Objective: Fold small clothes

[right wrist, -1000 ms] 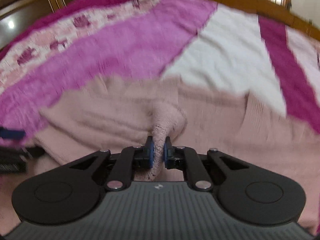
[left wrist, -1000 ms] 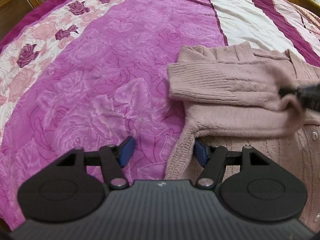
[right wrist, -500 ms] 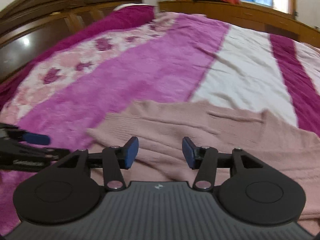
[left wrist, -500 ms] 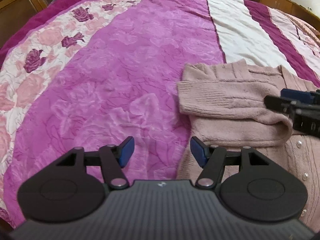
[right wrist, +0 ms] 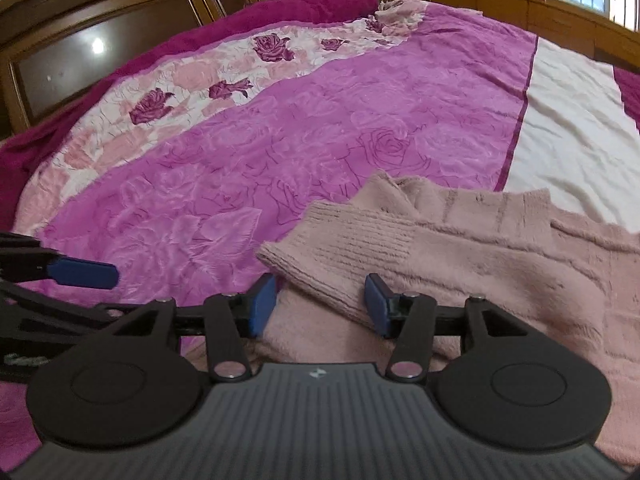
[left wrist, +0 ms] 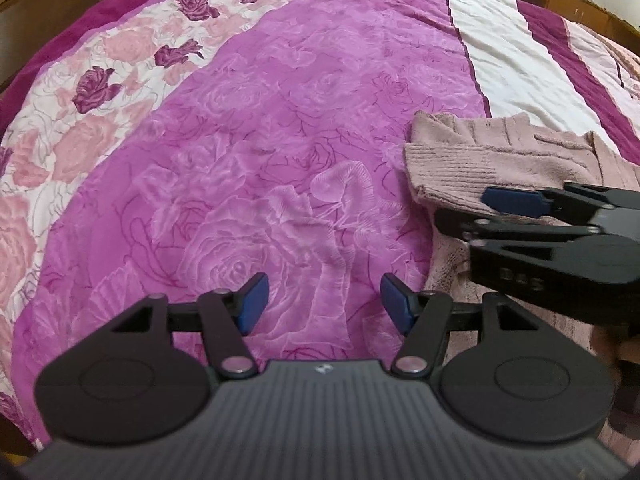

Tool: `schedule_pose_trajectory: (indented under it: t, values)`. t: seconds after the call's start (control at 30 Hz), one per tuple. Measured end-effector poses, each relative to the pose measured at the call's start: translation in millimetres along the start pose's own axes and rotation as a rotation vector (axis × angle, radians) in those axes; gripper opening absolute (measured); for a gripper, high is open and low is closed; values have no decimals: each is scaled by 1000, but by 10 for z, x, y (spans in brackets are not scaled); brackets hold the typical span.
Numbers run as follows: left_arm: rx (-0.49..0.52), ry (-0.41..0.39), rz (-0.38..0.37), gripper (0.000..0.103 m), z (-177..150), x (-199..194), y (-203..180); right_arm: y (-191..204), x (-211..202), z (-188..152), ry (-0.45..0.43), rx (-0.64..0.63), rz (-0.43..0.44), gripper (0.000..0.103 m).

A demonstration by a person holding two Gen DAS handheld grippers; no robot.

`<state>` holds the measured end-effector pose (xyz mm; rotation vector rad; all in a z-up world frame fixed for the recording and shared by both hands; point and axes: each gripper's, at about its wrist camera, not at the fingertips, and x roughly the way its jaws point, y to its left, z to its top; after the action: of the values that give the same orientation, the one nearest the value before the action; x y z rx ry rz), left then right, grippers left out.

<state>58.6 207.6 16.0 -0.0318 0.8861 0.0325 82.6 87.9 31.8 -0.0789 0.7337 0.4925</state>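
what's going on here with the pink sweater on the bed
A person is folding a pink sweater on a bed covered with a purple rose blanket, using a pair of tongs in each hand. One sleeve is laid across the sweater's body. Both tongs are open and hold nothing: the right tongs hover at the sleeve's cuff, and the left tongs hang over bare blanket just beside the sweater's edge.

Bed [left wrist: 304, 128] covered by a bedspread [right wrist: 304, 128] in magenta rose print, flanked by a pink floral band and a white stripe. Pale pink knitted cardigan [right wrist: 480, 256] lying flat directly on it, ribbed cuff [right wrist: 332, 244] just ahead of the right jaws, right of the left jaws.
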Motion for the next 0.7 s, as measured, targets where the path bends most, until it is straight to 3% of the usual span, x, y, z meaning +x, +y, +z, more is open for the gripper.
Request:
schedule_pose_trajectory:
  t: [0.03, 0.1, 0.17, 0.5, 0.7]
  values:
    - [0, -3, -3, 64, 3, -1, -6, -5, 32, 4, -5, 3, -4, 52]
    - [3, -8, -7, 64, 7, -9, -35, -24, 52, 5, -19, 12, -6, 23]
    - [9, -14, -13, 64, 12, -21, -74, -68, 13, 16, -31, 32, -1, 10]
    - [36, -48, -61, 64, 74, -62, -350, -530, -670, 112, -177, 161, -19, 8]
    - [56, -47, -77, 64, 117, -21, -537, -1027, -1236, 72, -270, 249, -88, 8]
